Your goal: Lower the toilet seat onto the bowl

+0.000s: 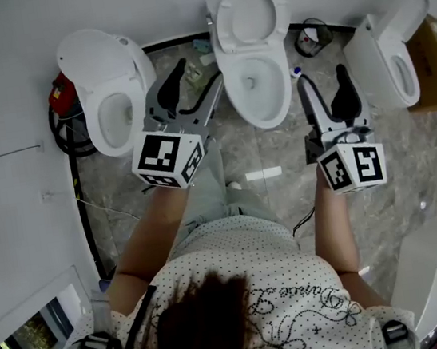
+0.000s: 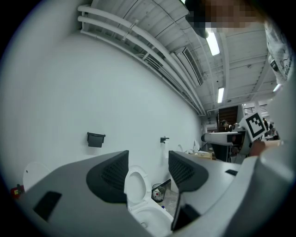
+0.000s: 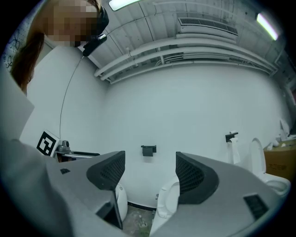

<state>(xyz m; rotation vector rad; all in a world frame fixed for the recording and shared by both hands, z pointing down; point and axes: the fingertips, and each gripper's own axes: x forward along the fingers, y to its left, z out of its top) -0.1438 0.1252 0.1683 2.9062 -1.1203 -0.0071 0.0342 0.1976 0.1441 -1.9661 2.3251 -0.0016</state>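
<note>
Raised toilet seat against wall, behind middle bowl. Long axis vertical, hinge low, free edge up, face toward room. Dead ahead of left claw, framed between spread, empty jaws; probably nearer arm. Right claw likewise wide apart, empty; seat low, slightly right of aim.

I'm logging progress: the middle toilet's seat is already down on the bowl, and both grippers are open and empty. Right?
No: the head view shows the seat raised, upright behind the bowl, not down on it. The left gripper and right gripper are open and empty, as you said.
</note>
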